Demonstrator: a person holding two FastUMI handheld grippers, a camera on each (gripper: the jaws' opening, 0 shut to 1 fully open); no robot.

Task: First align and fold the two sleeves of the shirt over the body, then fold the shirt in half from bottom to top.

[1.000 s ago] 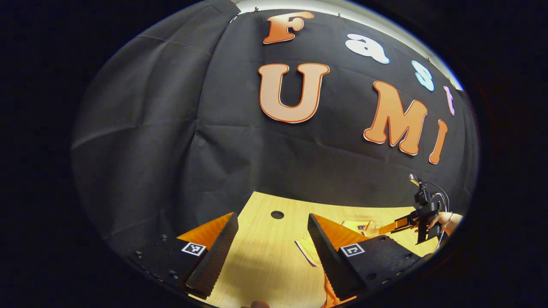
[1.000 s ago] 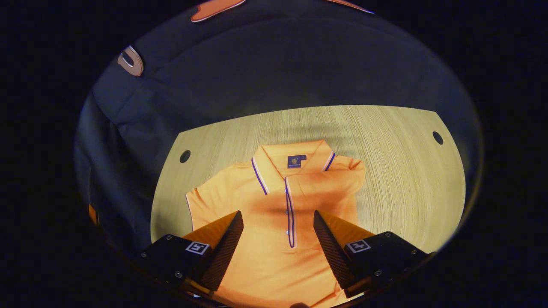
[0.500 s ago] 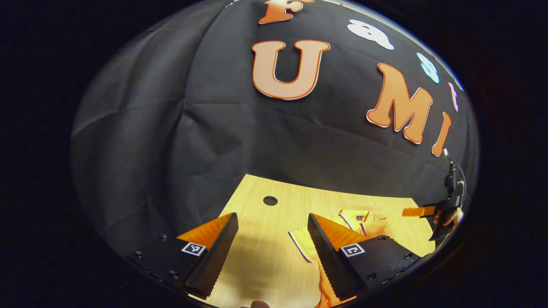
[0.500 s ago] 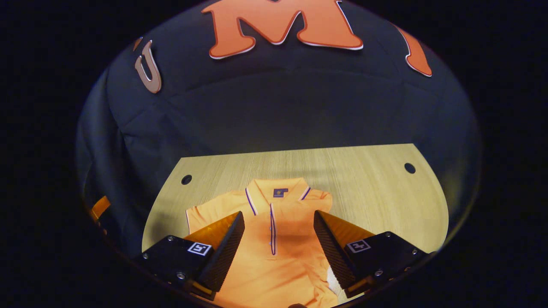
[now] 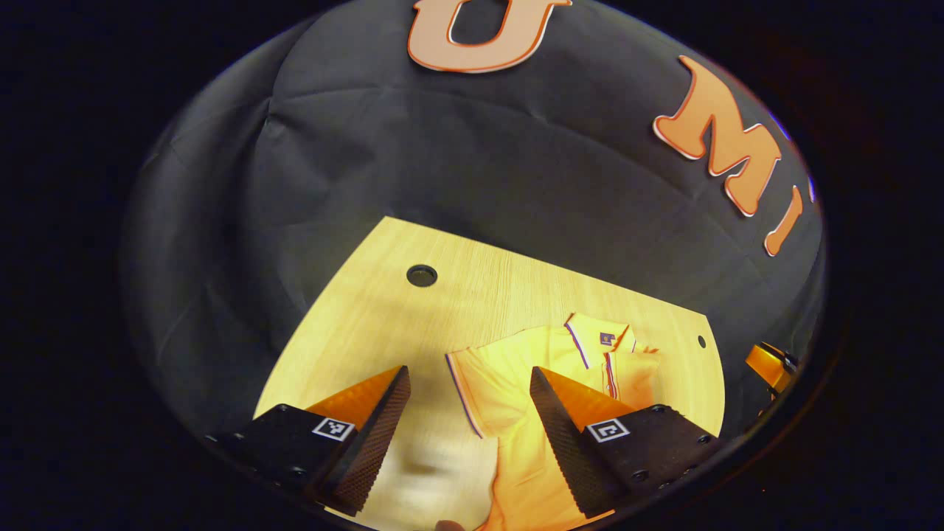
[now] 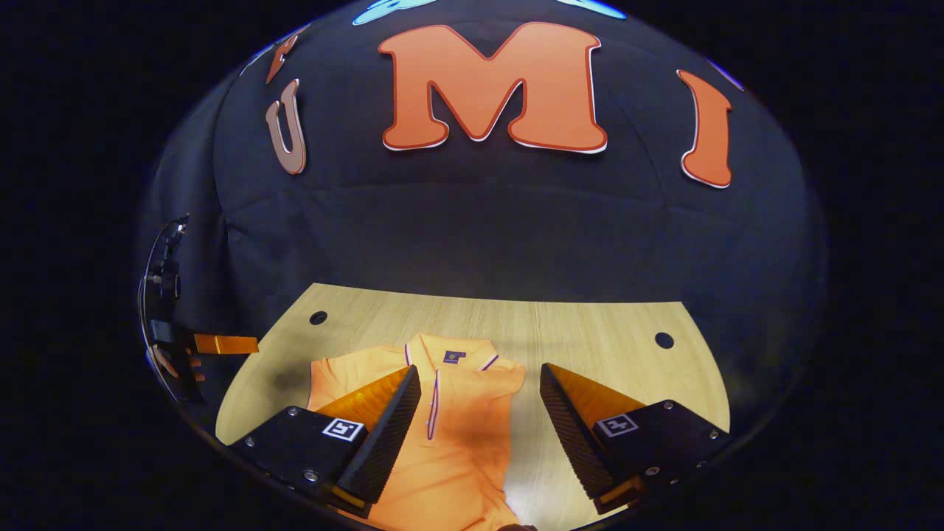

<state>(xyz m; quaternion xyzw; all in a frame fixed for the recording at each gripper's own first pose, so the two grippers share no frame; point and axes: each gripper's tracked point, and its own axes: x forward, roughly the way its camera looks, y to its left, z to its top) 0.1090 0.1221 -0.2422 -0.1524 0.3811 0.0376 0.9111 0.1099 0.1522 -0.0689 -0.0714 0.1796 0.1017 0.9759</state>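
Both tongs are wide open and hold nothing — the left gripper (image 5: 468, 435) hangs above the near left part of the table, and the right gripper (image 6: 479, 431) hangs above the front of the shirt. In the left gripper view, its two fingers stick up from 6 o'clock with a big gap between them, and through the gap you can see bare table and the edge of a sleeve. The orange short-sleeved polo shirt with thin dark and white stripes on its collar (image 5: 560, 383) lies flat on the pale wooden table with round holes near its corners (image 5: 383, 310). It lies face up, with the collar toward the black cloth wall (image 5: 442, 162) at 12 o'clock. In this view the shirt sits toward 4 o'clock, and its left sleeve (image 5: 479, 383) is spread out flat, pointing toward 9 o'clock. One round hole (image 5: 422, 276) in the table is at about 11 o'clock from the shirt. At the far edge near 3 o'clock a small bit of the other tongs peeks in. In the right gripper view, the shirt (image 6: 442, 442) lies between and under the fingers, with the collar (image 6: 450, 354) just past the tips toward 12 o'clock. The side of the shirt toward 3 o'clock looks narrower — I cannot tell how that sleeve lies. The other tongs show at 9 o'clock (image 6: 221, 344), up off the table.
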